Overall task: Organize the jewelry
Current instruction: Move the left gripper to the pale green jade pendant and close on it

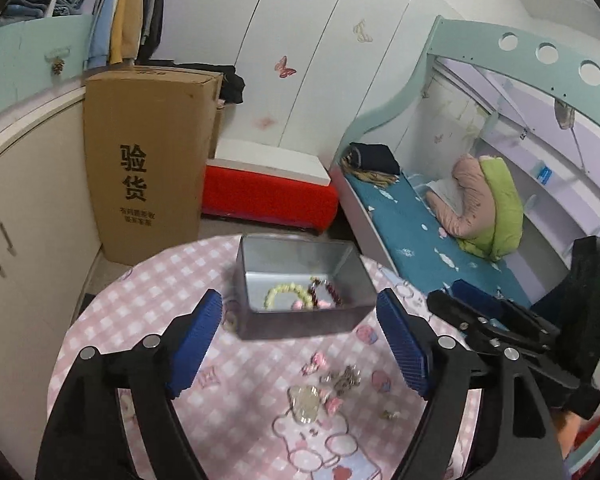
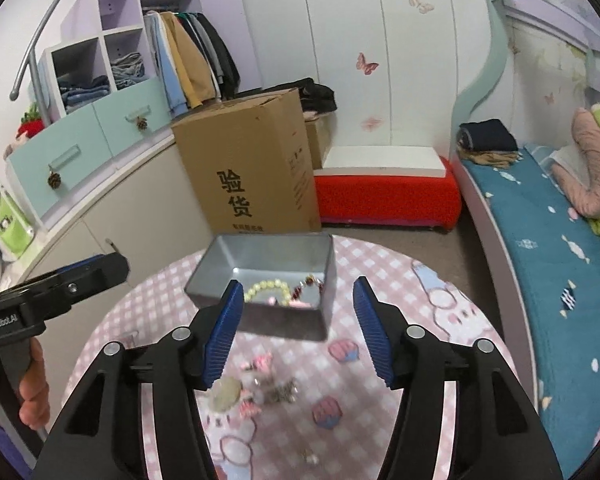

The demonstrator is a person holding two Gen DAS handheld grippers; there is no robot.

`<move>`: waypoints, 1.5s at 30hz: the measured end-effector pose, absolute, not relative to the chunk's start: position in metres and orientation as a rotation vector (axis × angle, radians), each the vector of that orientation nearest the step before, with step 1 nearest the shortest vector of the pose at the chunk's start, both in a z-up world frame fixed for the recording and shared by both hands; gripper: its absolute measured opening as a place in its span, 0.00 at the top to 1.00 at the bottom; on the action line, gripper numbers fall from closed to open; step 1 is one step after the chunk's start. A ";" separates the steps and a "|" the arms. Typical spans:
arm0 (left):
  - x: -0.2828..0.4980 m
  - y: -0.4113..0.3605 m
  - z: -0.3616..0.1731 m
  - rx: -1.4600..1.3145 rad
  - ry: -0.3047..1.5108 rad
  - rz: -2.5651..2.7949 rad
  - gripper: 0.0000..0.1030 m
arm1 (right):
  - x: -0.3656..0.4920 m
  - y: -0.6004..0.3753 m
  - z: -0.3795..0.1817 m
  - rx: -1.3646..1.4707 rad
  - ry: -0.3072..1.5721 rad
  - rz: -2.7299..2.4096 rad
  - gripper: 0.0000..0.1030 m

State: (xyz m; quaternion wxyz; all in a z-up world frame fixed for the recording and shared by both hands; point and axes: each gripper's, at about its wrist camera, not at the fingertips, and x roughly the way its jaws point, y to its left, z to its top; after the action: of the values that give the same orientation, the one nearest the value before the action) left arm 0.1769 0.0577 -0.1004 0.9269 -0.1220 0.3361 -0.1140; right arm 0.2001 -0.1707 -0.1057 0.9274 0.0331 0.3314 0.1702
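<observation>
Jewelry (image 1: 332,388) lies loose on the pink tablecloth (image 1: 148,304) at 6 o'clock of the tin (image 1: 300,330): light, tangly, best pinched singly; both the left gripper (image 1: 300,344) and right gripper (image 2: 298,332) gape empty.

A home bedroom: bed (image 1: 420,236), open wardrobe with hanging clothes (image 2: 188,60), butterfly-stickered wall.

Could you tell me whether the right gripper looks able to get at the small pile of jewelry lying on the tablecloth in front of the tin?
Probably yes. The right gripper is open and empty, and the jewelry pile lies uncovered on the tablecloth, nearer than the tin; nothing lies between.
</observation>
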 end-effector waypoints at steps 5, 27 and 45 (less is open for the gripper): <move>0.160 0.054 -0.117 -0.234 0.707 -0.208 0.25 | 0.179 -0.180 -0.121 0.065 0.699 0.316 0.40; 0.158 0.010 -0.212 -0.011 0.885 -0.133 0.25 | 0.154 -0.187 -0.206 0.119 0.865 0.293 0.39; 0.188 -0.008 -0.227 0.070 0.935 -0.123 0.39 | 0.168 -0.188 -0.217 0.144 0.892 0.316 0.39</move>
State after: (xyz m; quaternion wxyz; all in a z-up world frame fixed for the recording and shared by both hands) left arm 0.1878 -0.0075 -0.2268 0.8902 0.0335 0.4505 -0.0593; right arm 0.1684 -0.1876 -0.2172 0.8875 0.0695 0.4294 0.1521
